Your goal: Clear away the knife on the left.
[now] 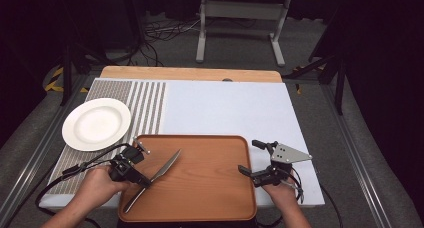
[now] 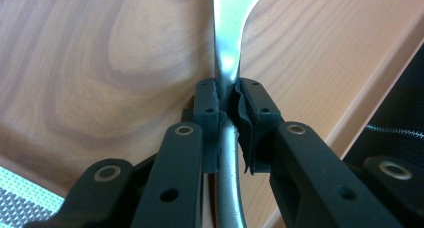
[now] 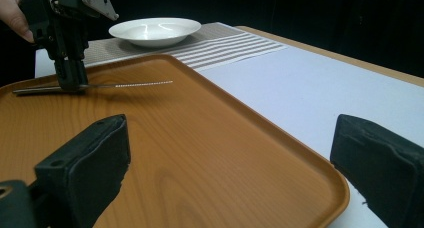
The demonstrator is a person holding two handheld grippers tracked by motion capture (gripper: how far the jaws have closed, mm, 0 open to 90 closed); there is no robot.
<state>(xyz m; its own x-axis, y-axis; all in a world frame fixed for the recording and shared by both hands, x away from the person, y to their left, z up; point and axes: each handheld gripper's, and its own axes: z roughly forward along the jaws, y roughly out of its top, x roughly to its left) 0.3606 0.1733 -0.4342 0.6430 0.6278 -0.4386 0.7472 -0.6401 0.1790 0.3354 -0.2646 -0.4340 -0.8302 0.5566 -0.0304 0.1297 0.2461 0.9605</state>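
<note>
Table (image 1: 235,108): mat (image 1: 145,100), tray (image 1: 210,188).

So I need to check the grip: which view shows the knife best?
The left gripper view: the left gripper pinches the knife at its neck. The high view shows its whole length on the tray; the right gripper view, edge-on.

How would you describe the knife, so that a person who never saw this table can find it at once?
Look at the brown wooden tray at the near edge of the table. The knife lies slantwise over the tray's left part, where the left gripper is shut on its handle. It is the only slim, shiny metal piece; the white plate stands off the tray, on the striped mat.
</note>
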